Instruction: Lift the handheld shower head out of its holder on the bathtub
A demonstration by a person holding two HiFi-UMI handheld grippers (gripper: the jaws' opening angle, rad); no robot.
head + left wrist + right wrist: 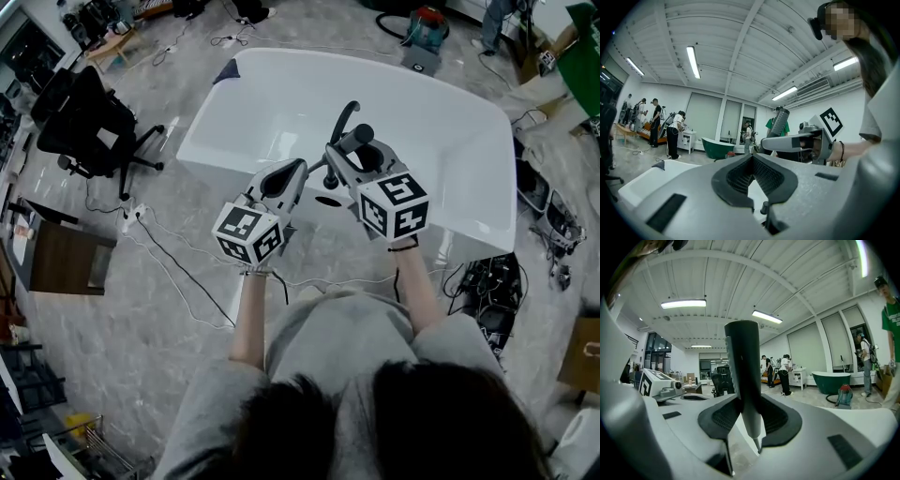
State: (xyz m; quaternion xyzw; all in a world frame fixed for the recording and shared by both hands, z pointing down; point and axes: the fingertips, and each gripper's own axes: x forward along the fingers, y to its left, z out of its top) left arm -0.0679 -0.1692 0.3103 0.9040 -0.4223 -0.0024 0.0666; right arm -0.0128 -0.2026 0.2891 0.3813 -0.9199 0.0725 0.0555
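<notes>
A white bathtub stands below me. In the head view my right gripper is shut on the dark handle of the shower head. The handle stands upright above the tub's near rim, and its dark hose curves up behind it. In the right gripper view the handle sits between both pads, its thin lower end pointing down. The dark holder opening lies on the rim beneath. Just left of it my left gripper is open with nothing between its pads. The left gripper view shows the held handle.
A black office chair stands left of the tub, and a wooden cabinet nearer. Cables trail over the marble floor. Clutter and boxes line the right side. Several people stand far off in the room near a green tub.
</notes>
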